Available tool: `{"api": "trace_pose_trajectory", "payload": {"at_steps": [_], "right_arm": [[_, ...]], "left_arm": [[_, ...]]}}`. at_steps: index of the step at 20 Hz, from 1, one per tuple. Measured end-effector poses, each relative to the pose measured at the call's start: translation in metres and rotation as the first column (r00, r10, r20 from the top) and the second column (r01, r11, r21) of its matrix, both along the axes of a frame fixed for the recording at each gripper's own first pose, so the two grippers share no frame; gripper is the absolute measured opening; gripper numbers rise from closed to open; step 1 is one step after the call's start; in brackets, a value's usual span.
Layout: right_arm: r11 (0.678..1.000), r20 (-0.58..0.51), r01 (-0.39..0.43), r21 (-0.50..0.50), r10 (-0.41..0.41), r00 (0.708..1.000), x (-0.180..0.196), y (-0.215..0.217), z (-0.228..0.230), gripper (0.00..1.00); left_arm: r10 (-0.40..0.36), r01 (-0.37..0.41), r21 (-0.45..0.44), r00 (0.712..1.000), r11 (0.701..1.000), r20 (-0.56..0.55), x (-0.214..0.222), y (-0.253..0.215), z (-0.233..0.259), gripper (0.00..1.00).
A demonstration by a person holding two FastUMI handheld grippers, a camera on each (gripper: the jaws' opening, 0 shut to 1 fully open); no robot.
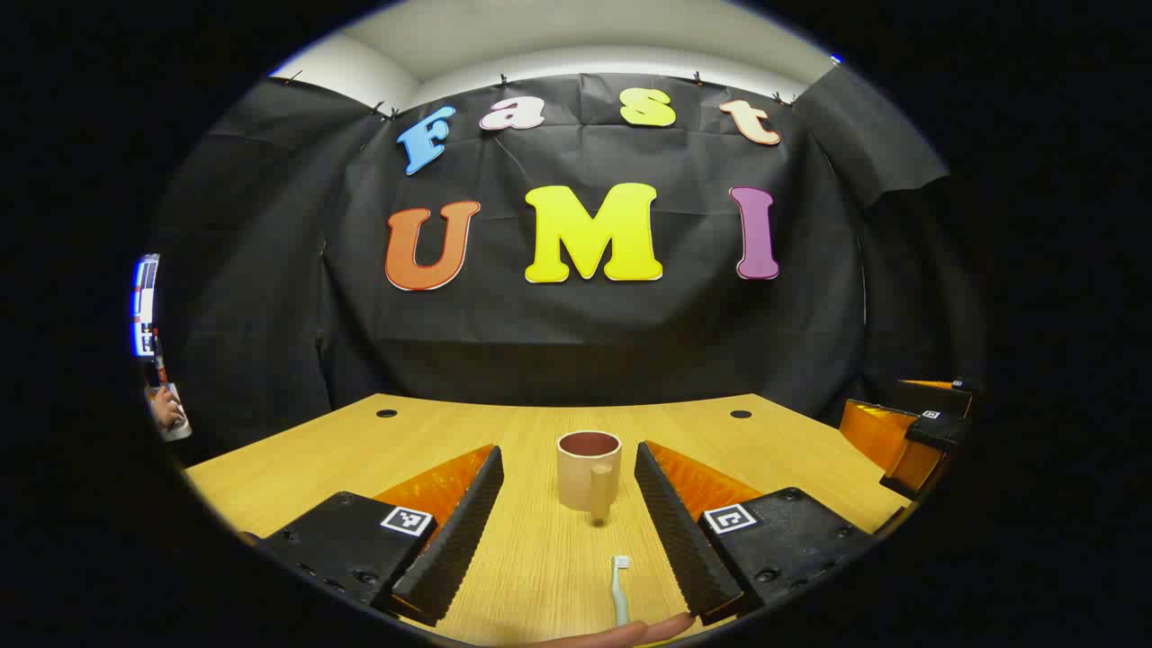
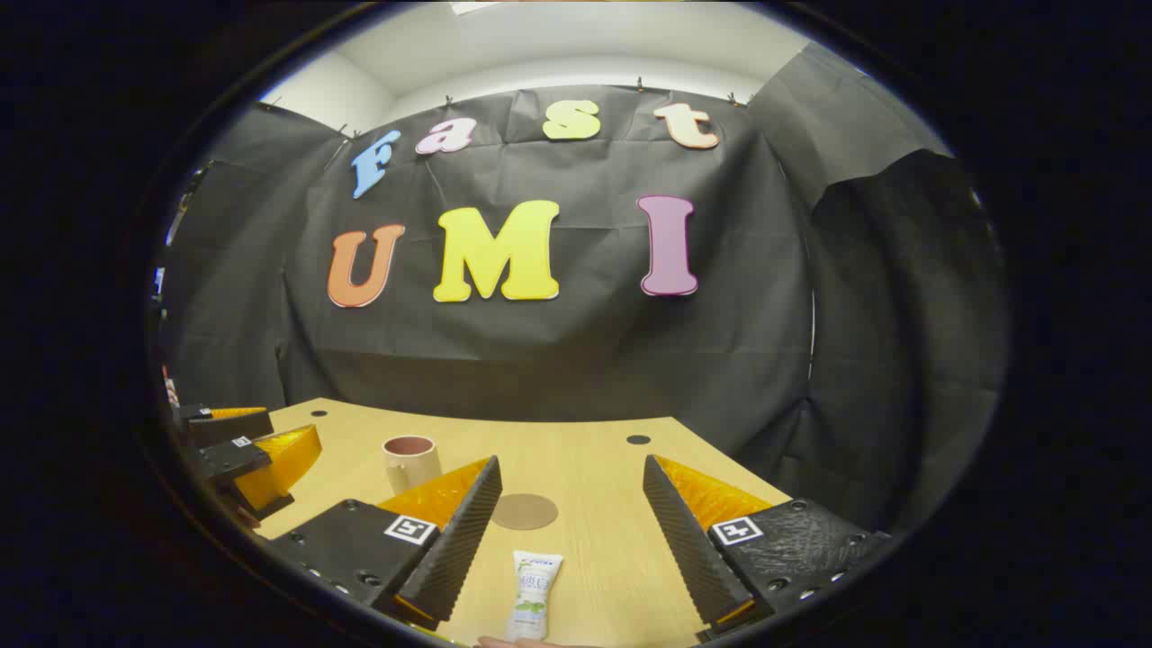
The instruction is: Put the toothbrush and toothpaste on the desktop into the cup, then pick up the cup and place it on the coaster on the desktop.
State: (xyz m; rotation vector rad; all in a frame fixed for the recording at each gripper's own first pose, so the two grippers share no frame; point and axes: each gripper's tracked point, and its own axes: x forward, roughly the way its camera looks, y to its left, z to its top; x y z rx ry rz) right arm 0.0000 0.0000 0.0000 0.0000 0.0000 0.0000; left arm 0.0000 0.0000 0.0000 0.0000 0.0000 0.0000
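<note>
A: Where does the left gripper (image 1: 567, 522) sit, and how do its jaws stand?

B: In the left gripper view it hangs low over the wooden counter (image 1: 360, 450) with the jaws spread wide and nothing between the pads. The beige cup (image 1: 589, 475) stands upright ahead, in line with the gap, its handle turned toward the camera. The toothbrush (image 1: 619, 589) lies flat on the counter nearer in, bristle end toward the cup and apart from it, with a fingertip (image 1: 630, 633) at its near end.

A: And the right gripper (image 2: 571, 526)?

B: In the right gripper view its jaws are also spread, pinching nothing. The toothpaste (image 2: 535, 607) tube lies on the counter between them, close to the camera, touching neither pad. The round brown coaster (image 2: 525, 511) lies flat farther on, just beside the left pad's tip. The cup stands off to the left, well apart from the coaster.

A: Can each gripper be seen from the other?

B: Yes. The left one shows at the left edge of the right gripper view, and the right one at the right edge of the left gripper view.
</note>
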Motion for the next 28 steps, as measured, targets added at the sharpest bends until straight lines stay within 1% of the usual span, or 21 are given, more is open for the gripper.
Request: {"api": "trace_pose_trajectory", "payload": {"at_steps": [2,3,6,7,8,10,11,12,14,15,16,18,22,25,28], "right_arm": [[1.000,0.003,-0.005,-0.018,0.005,1.000,-0.004,0.001,-0.001,0.95],[0.999,0.010,-0.002,-0.037,0.003,1.000,-0.007,0.001,-0.001,0.95],[0.999,0.040,-0.007,-0.051,0.009,0.999,-0.009,0.005,0.003,0.95],[0.998,0.038,-0.017,-0.056,0.020,0.999,-0.006,0.009,0.002,0.97],[0.998,0.026,-0.024,-0.062,0.025,0.999,-0.001,0.011,-0.002,0.95],[0.996,0.003,-0.039,-0.078,0.039,0.999,0.013,0.017,-0.006,0.95],[0.995,-0.009,-0.040,-0.089,0.039,0.999,0.022,0.019,-0.006,0.97],[0.995,-0.024,-0.038,-0.089,0.036,0.999,0.030,0.019,-0.008,0.95],[0.996,-0.042,-0.064,-0.064,0.061,0.997,0.036,0.026,-0.008,0.95],[0.996,-0.034,-0.072,-0.054,0.070,0.997,0.038,0.029,-0.005,0.98],[0.995,-0.031,-0.078,-0.055,0.076,0.997,0.041,0.030,-0.006,0.95],[0.994,-0.026,-0.095,-0.052,0.094,0.995,0.040,0.036,-0.006,0.95],[0.992,0.022,-0.081,-0.098,0.083,0.996,0.029,0.037,0.002,0.95],[0.993,0.015,-0.075,-0.088,0.076,0.997,0.022,0.033,-0.002,0.97],[0.996,-0.001,-0.062,-0.067,0.062,0.998,0.020,0.023,-0.008,0.97]], "left_arm": [[0.011,-0.011,0.014,1.000,1.000,0.000,-0.006,0.003,0.001,0.93],[0.015,-0.016,0.017,1.000,1.000,0.021,-0.009,0.005,0.007,0.93],[0.022,-0.024,0.042,0.998,0.999,0.060,-0.008,0.003,0.013,0.93],[0.017,-0.020,0.047,0.998,0.999,0.064,-0.006,0.000,0.011,0.93],[0.001,-0.004,0.048,0.998,0.999,0.066,-0.003,-0.005,0.010,0.93],[-0.019,0.017,0.047,0.999,0.999,0.048,0.005,-0.008,0.003,0.93],[-0.014,0.013,0.042,0.999,0.999,0.041,0.010,-0.006,0.000,0.93],[-0.015,0.014,0.036,1.000,0.999,0.027,0.015,-0.006,-0.004,0.93],[-0.006,0.006,0.022,1.000,1.000,-0.002,0.022,-0.001,-0.011,0.93],[-0.007,0.007,0.017,1.000,1.000,-0.015,0.023,0.000,-0.014,0.94],[0.001,-0.001,0.012,1.000,1.000,-0.027,0.024,0.003,-0.017,0.94],[0.035,-0.035,0.003,0.999,0.999,-0.020,0.020,0.013,-0.017,0.94],[0.055,-0.055,0.011,0.998,0.998,0.005,0.013,0.018,-0.012,0.94],[0.050,-0.050,0.019,0.999,0.999,-0.001,0.013,0.014,-0.012,0.93],[0.024,-0.024,-0.010,0.999,1.000,-0.033,0.014,0.006,-0.023,0.93]]}}
